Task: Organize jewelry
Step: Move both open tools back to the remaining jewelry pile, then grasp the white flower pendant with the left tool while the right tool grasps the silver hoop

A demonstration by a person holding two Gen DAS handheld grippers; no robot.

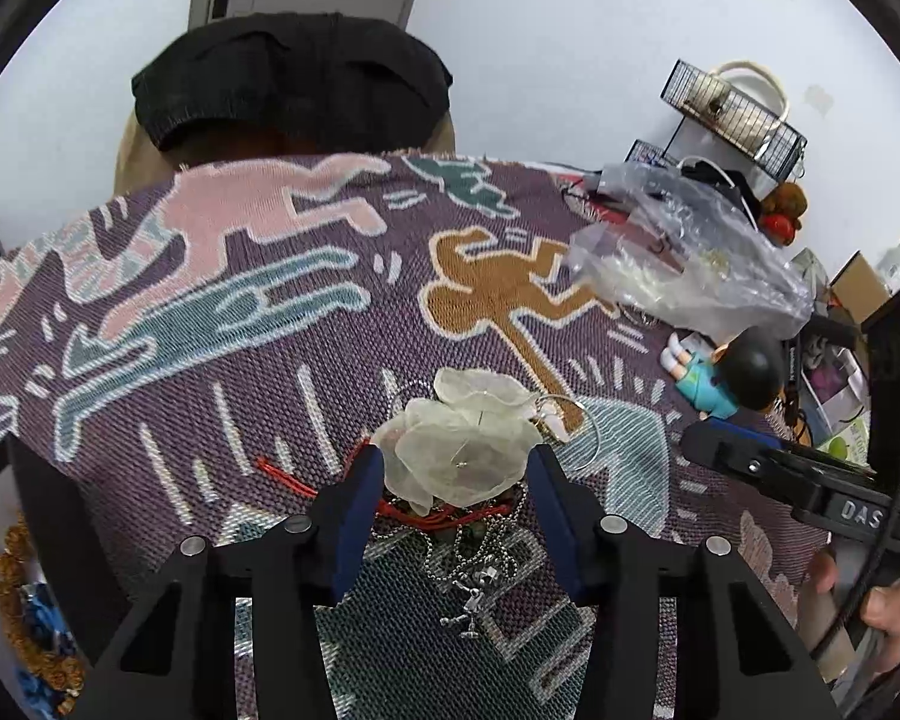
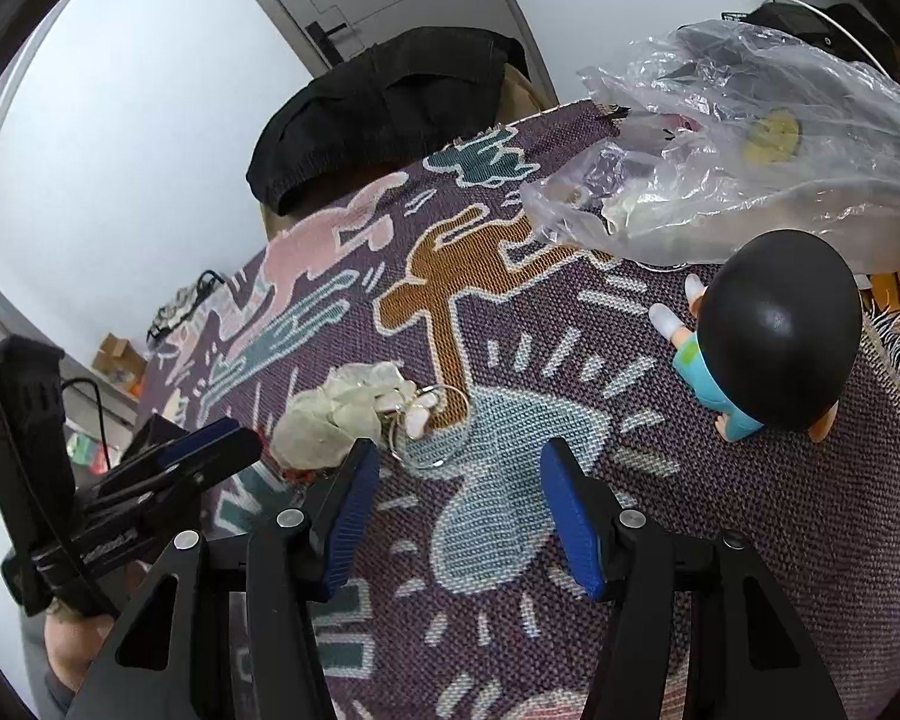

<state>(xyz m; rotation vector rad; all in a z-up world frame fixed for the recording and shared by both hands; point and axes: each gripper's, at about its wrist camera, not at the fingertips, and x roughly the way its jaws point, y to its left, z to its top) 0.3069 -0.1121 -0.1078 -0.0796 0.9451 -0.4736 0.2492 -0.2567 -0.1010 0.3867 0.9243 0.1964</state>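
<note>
Translucent, pale petal-like ornaments (image 1: 459,438) top a small heap of jewelry in the middle of the purple woven cloth (image 1: 210,324), with a red cord (image 1: 426,513) and a silver ball chain (image 1: 474,570) tangled beneath them and thin wire hoops (image 1: 582,438) spilling off the heap's right side. The left gripper (image 1: 457,480) hangs directly over this heap, pointing steeply down, its blue pads (image 1: 360,516) part open and flanking the petals on either side without visibly pressing them; nothing is held yet. The right gripper (image 2: 459,516) is also part open and empty, over bare cloth to the right of the heap, with the hoops (image 2: 432,432) just beyond its left pad. The left is therefore nearer. The heap stretches from near to far, between the left gripper's fingers, so closing them would likely catch the petals first. A figurine (image 2: 762,336) and plastic bag (image 2: 720,168) lie far right.
</note>
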